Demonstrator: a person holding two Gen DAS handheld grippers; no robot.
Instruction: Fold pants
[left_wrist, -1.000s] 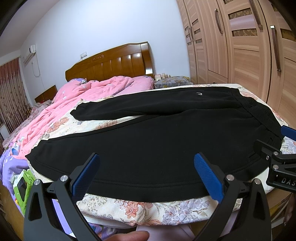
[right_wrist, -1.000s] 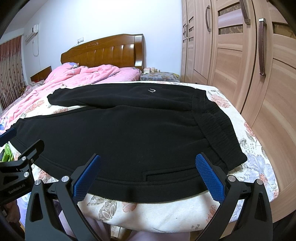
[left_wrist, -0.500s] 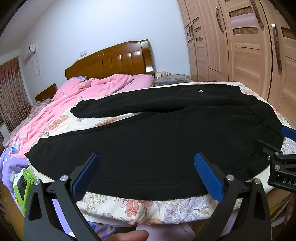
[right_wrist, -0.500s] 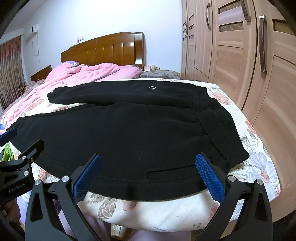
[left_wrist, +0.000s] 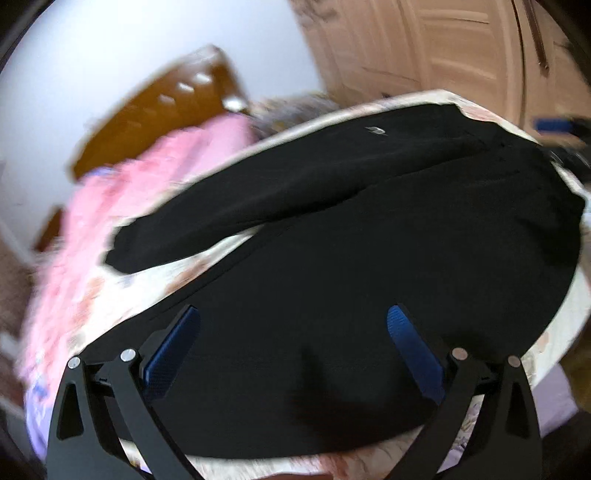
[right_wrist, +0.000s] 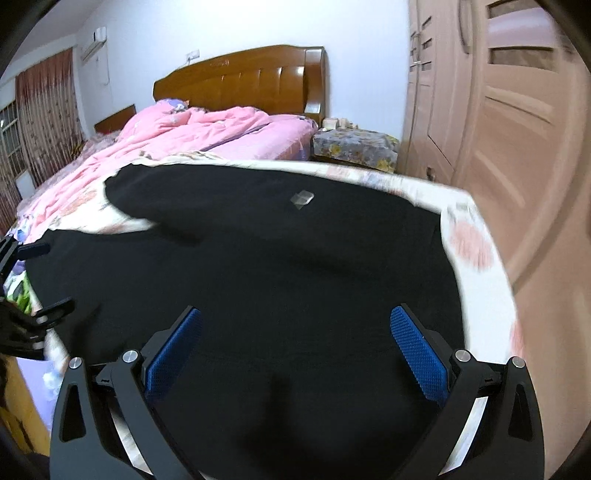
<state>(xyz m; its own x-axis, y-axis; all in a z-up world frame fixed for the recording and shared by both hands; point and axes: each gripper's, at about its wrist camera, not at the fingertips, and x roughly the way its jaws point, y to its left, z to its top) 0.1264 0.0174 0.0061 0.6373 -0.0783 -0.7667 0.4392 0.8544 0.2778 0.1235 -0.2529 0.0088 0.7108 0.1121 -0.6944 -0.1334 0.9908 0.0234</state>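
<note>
The black pants (right_wrist: 280, 280) are lying spread flat on the floral bedsheet (right_wrist: 476, 236). The left gripper (left_wrist: 291, 332) and right gripper (right_wrist: 295, 332) are hovering over the near hem, jaws wide, holding nothing. Risk: pinching the sheet together with the fabric.

Pants (right_wrist: 280, 266) are looking like matt black cloth w/ soft nap. Headboard (right_wrist: 255, 79) is showing glossy wood. Gripper pads (right_wrist: 419, 352) are showing rough blue rubber-like texture; quilt (right_wrist: 192, 129) soft pink cloth.
</note>
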